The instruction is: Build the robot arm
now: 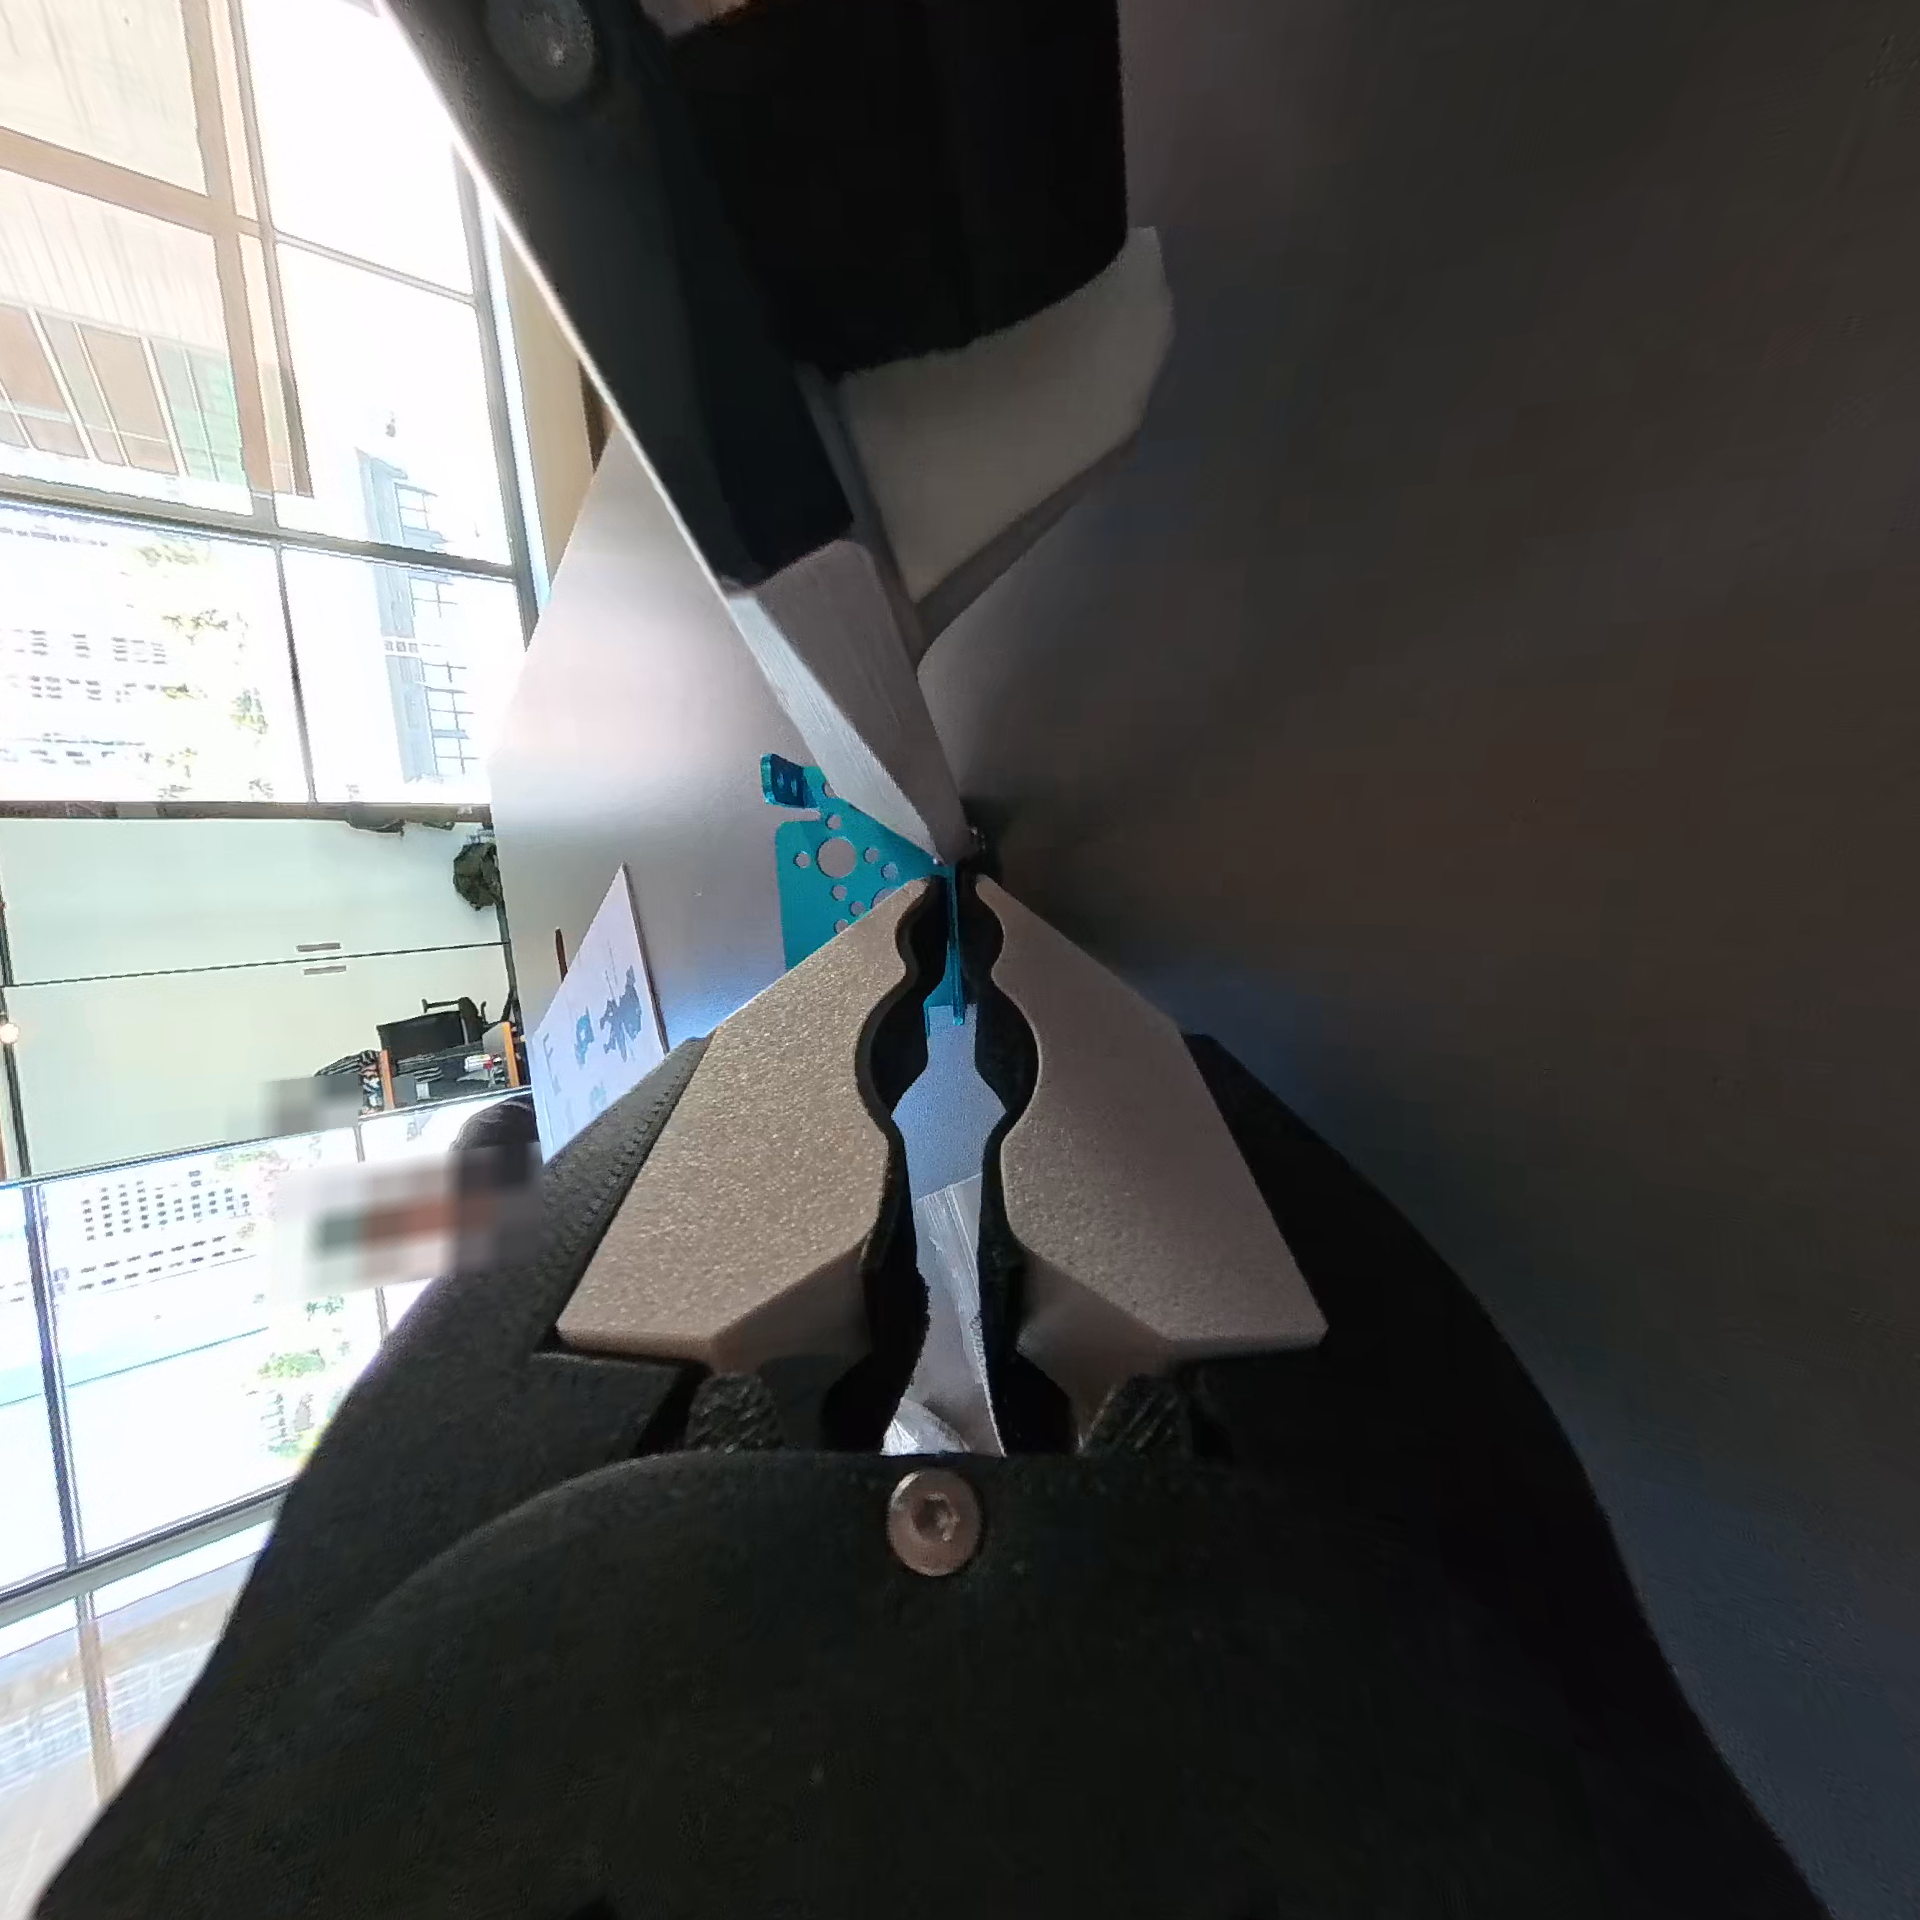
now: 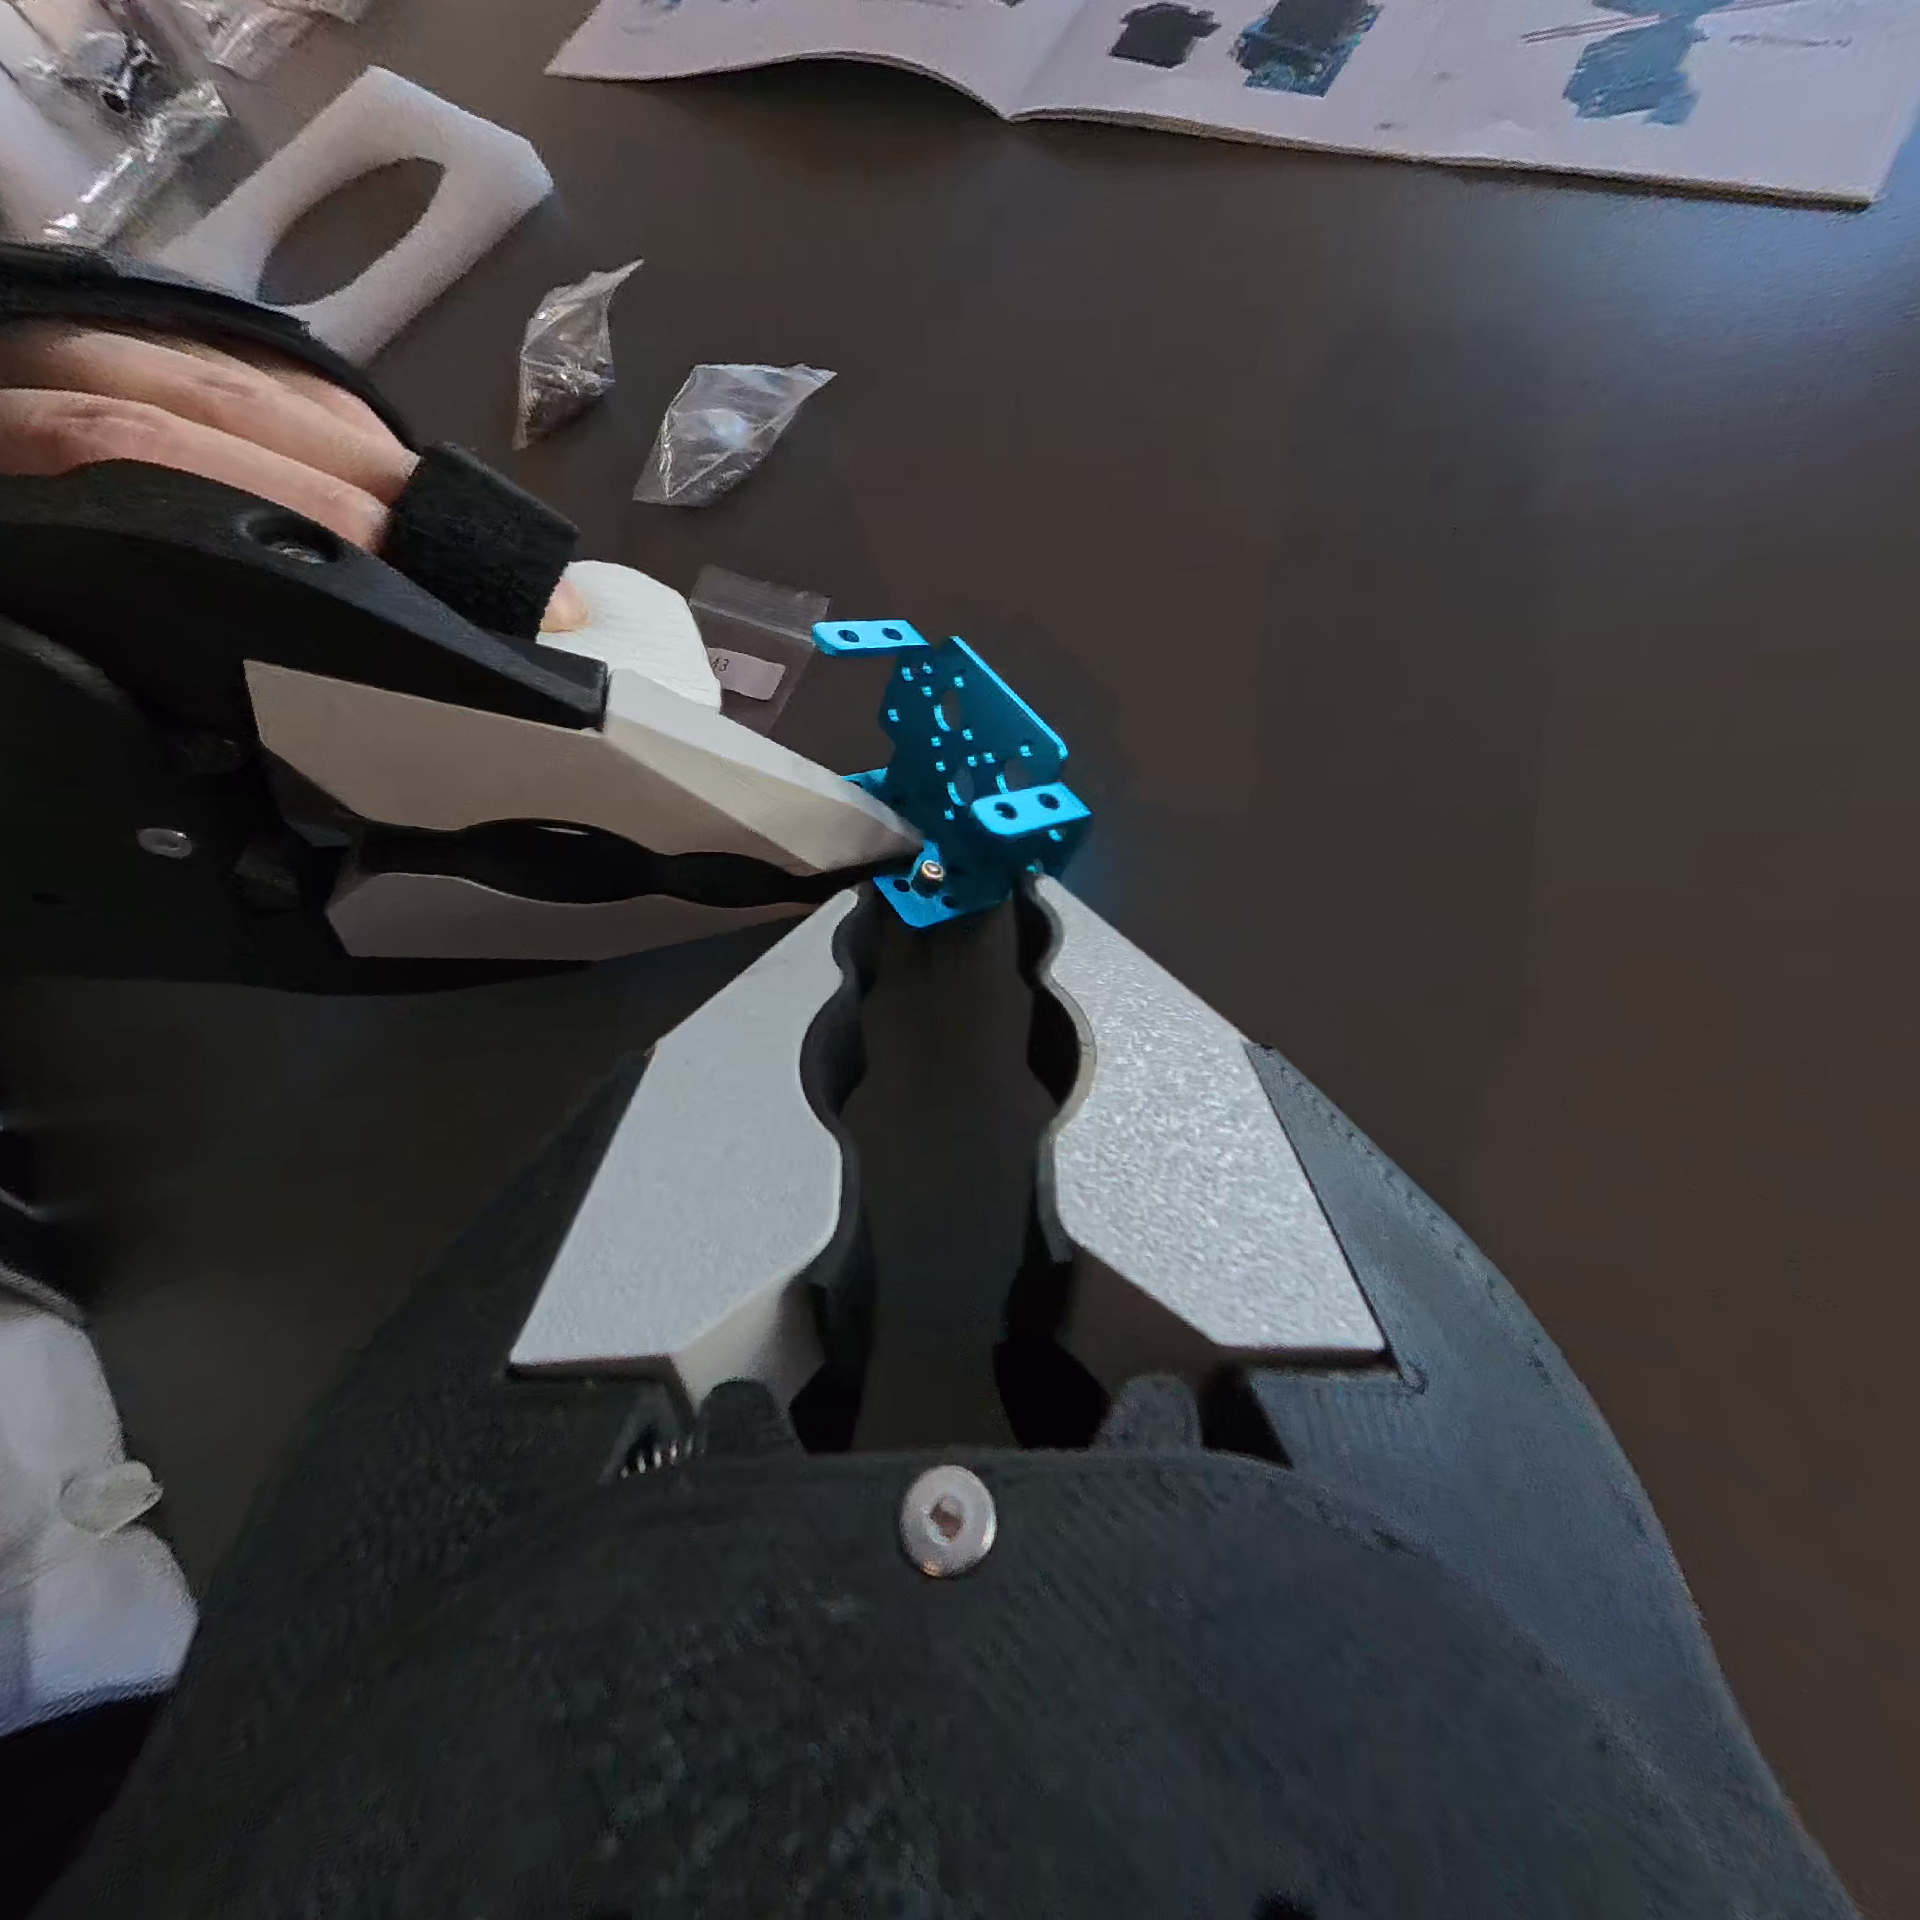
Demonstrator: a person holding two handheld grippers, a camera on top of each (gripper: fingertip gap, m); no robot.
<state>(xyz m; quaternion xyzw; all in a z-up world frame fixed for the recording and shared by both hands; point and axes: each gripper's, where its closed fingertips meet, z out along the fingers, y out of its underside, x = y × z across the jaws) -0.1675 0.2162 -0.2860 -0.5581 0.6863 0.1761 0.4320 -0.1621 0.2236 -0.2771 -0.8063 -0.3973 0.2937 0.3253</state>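
A small blue metal bracket (image 2: pixel 977 748) with many holes is held just above the dark table (image 2: pixel 1455 727). My right gripper (image 2: pixel 951 894) is closed on its lower part, one fingertip on each side. My left gripper (image 2: pixel 896 857) comes in from the left and is pinched shut on the bracket's lower flange, beside a small silver screw (image 2: pixel 932 871). In the left wrist view my left gripper (image 1: pixel 958 888) clamps a thin blue edge of the bracket (image 1: pixel 831 873). A finger (image 1: pixel 842 686) of the right gripper reaches down from above to the same spot.
An open booklet (image 2: pixel 1247 94) lies at the table's far edge. A white foam piece (image 2: pixel 364 197) and clear bags of small parts (image 2: pixel 727 431) lie at the upper left, with a small zip bag (image 2: pixel 758 644) behind the bracket. Large windows (image 1: pixel 208 520) fill the left wrist view's left side. Less than 4 cm separates the two grippers' tips.
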